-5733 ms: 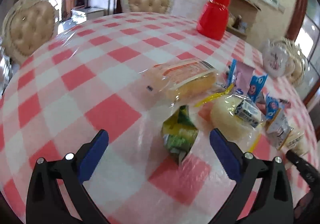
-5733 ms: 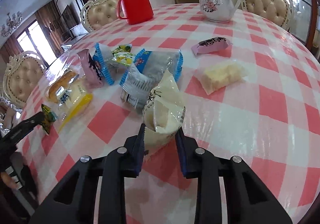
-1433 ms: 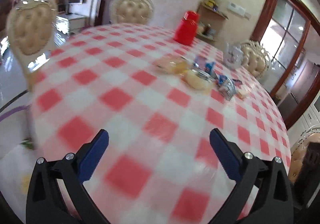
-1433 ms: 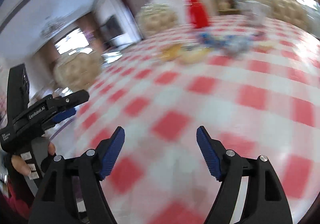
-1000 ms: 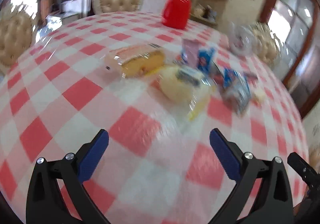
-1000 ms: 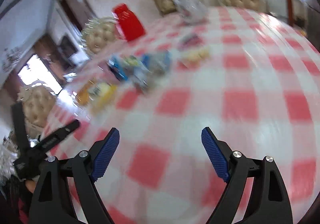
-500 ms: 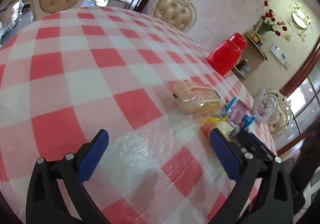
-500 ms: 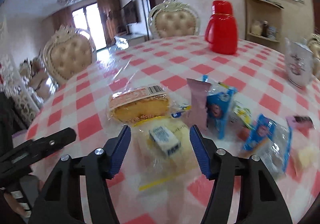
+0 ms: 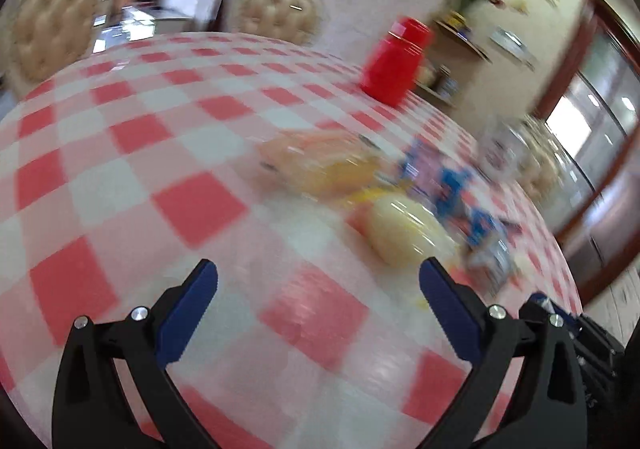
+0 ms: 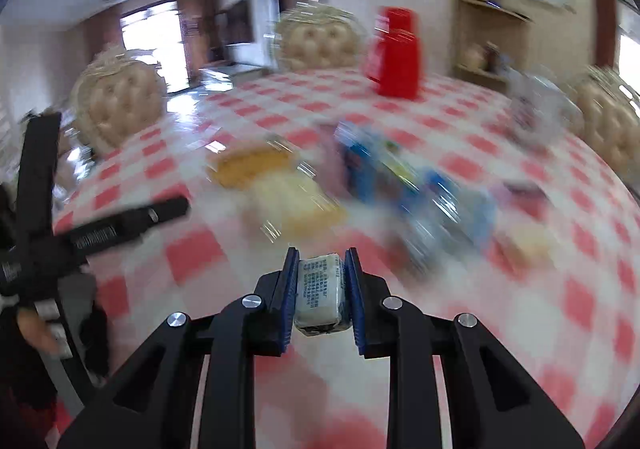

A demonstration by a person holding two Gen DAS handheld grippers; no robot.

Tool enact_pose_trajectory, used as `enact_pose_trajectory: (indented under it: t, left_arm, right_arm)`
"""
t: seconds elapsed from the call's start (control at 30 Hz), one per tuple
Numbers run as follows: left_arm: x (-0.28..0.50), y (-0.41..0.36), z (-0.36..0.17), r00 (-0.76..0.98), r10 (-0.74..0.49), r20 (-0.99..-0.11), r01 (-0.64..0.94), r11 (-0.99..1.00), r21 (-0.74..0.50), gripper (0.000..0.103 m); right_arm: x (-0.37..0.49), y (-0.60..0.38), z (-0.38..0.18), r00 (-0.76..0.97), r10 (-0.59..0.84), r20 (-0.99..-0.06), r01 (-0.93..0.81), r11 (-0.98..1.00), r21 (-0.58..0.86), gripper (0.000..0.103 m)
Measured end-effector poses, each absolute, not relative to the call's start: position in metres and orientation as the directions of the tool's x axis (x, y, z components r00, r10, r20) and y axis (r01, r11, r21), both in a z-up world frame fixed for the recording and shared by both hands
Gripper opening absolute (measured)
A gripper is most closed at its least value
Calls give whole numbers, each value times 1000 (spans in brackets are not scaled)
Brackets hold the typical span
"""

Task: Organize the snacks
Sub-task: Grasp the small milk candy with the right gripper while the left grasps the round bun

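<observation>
A small white wrapped snack (image 10: 320, 293) with printed text sits between the blue pads of my right gripper (image 10: 322, 273), whose jaws are closing onto it; both pads touch its sides, above the checked tablecloth. Beyond it, blurred, lie an orange cake pack (image 10: 250, 165), a pale yellow bun pack (image 10: 296, 201) and several blue packets (image 10: 384, 177). In the left wrist view my left gripper (image 9: 318, 283) stands open with nothing between its fingers, low over the cloth. The yellow bun pack (image 9: 400, 233) and the orange cake pack (image 9: 316, 165) lie ahead and right of it.
A red jug (image 9: 394, 67) stands at the far side of the round table (image 9: 120, 153), a white teapot (image 10: 536, 113) at the right. Padded chairs (image 10: 320, 41) ring the table. A hand (image 10: 34, 325) holds the left gripper at the left edge of the right wrist view.
My right gripper has gone from wide open to shut on the small white wrapped snack and pulled back from the pile. The left gripper has swung, still open, and both views are blurred.
</observation>
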State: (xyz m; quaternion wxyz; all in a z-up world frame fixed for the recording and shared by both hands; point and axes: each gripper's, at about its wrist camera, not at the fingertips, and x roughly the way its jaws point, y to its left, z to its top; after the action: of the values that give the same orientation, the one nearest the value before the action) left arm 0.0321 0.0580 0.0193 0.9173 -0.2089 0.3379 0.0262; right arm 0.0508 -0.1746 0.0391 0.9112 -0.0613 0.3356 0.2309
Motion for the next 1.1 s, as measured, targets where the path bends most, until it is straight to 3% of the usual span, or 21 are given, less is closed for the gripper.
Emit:
enact_pose_trajectory:
  t: [0.13,0.27,0.37,0.57,0.67,0.7,1.1]
  left_arm:
    - [57,21,18,723,-128,-679,-142,934,-327,101]
    - [100,-18,17,675,-27,-738,-180,963,-200,101]
    - [135,-35,7,615,5,-788,-190,971,-143,101]
    - [170,-48,-4,577,77,-813,-225,972,-67,100]
    - [159,-38,-1,619,60,-783,-203,975,-85,69]
    - [155,-36,1,633,39,-774,-172,981,-91,66]
    - [69,-7,14,674,-118,-729,-86,968,-236,66]
  right_arm:
    - [50,-241,18,665,359,-655,-295,932,211,24]
    - [51,-267,17,682,378,-626,-241,924,295,24]
    - [56,-263,9,649,377,-660,-236,925,297,24]
    - [60,-267,12,645,413,-642,-243,908,340,24]
    - [62,-274,10,637,435,-636,-230,895,382,24]
    - [62,-274,11,640,432,-636,-228,896,380,24]
    - [61,-282,12,647,446,-619,-219,885,410,24]
